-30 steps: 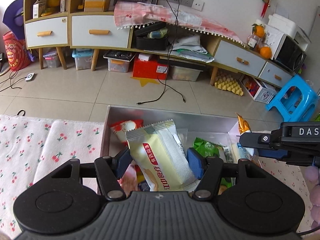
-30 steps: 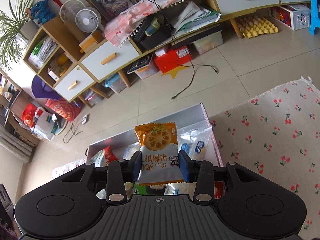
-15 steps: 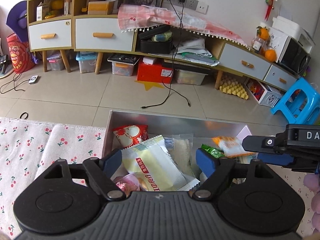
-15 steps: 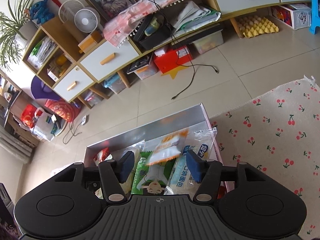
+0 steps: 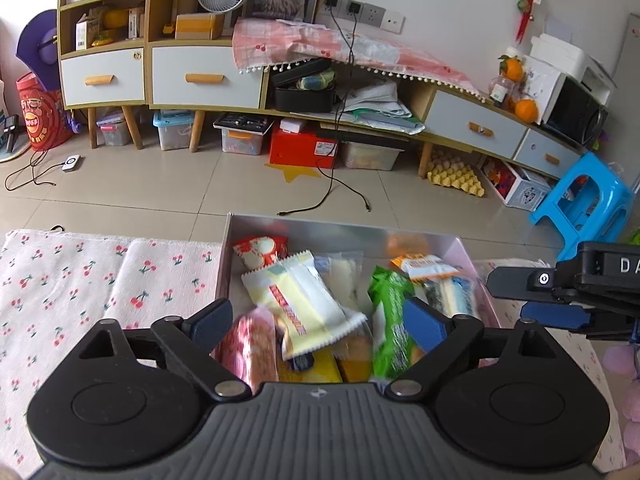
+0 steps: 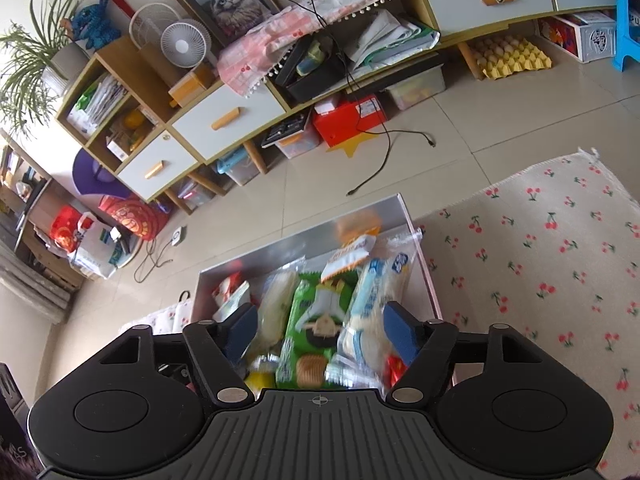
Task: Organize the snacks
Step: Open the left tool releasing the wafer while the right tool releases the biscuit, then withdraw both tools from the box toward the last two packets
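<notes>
— Left wrist view: what are you looking at?

— Your left gripper [image 5: 318, 322] hangs over the metal box [image 5: 344, 227] with its blue pads spread wide, nothing between them. Below it a pale yellow packet [image 5: 304, 300] lies tilted on the pile, a red-and-white packet [image 5: 260, 249] sits in the far left corner, and a green packet [image 5: 390, 312] lies lengthwise to the right. An orange-and-white packet [image 5: 424, 265] rests near the far right wall. Your right gripper [image 5: 556, 296] shows at the right edge, just beside the box.

— And from the right wrist?

— Your right gripper [image 6: 320, 330] is also spread apart and holds nothing. The green packet [image 6: 316, 320] lies between and below its pads, the orange-and-white packet [image 6: 348, 256] beyond it, a clear blue-printed packet [image 6: 376, 292] alongside. The box [image 6: 296, 242] sits on the tiled floor, touching the cherry-print mat [image 6: 540, 264].
</notes>
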A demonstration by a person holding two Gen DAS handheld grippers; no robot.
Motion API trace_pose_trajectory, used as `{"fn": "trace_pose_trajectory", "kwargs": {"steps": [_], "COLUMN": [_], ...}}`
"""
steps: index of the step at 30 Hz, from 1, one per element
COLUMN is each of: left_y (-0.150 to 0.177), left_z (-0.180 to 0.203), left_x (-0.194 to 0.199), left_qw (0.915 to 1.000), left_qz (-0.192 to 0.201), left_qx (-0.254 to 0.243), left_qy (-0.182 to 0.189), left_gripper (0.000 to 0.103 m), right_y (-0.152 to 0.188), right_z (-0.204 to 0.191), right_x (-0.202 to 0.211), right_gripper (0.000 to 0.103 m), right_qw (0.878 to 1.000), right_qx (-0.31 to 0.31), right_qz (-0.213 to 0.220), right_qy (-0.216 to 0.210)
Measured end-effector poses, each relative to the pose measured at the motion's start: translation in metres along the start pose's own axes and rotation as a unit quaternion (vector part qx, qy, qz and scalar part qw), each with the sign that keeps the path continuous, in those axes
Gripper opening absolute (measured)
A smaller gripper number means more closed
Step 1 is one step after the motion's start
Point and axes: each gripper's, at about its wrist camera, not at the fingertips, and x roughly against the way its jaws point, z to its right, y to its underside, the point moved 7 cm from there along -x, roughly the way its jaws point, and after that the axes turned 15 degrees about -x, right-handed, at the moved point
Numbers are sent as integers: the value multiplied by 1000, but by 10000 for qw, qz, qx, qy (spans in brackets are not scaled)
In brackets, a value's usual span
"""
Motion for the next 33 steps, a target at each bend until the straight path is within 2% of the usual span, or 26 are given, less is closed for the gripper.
{"fn": "trace_pose_trajectory", "kwargs": {"steps": [4, 6, 14, 27, 31, 33], "left_y": [8, 14, 39, 83, 98, 107], "left_z": [5, 6, 10, 20, 29, 37], "left_x": [15, 22, 49, 65, 66, 66], "left_qw": [10000, 9999, 9992, 9979, 9974, 9964], "left_qz": [-54, -150, -361, -580, -524, -490], "left_qx": [-35, 3, -93, -212, -424, -599], "left_qy": [15, 68, 113, 201, 255, 358], "left_gripper": [98, 100, 102, 102, 102, 102], "right_y": [13, 22, 62, 111, 124, 132], "right_z": [0, 1, 9, 42, 54, 62], "right_x": [19, 30, 60, 75, 78, 77], "right_gripper": [75, 80, 81, 82, 84, 86], "right_qw": [10000, 10000, 9994, 9979, 9973, 9956], "right_qx": [57, 73, 275, 392, 576, 711], "right_qz": [-8, -8, -132, -360, -230, -230], "right_qy": [30, 11, 141, 367, 404, 561]}}
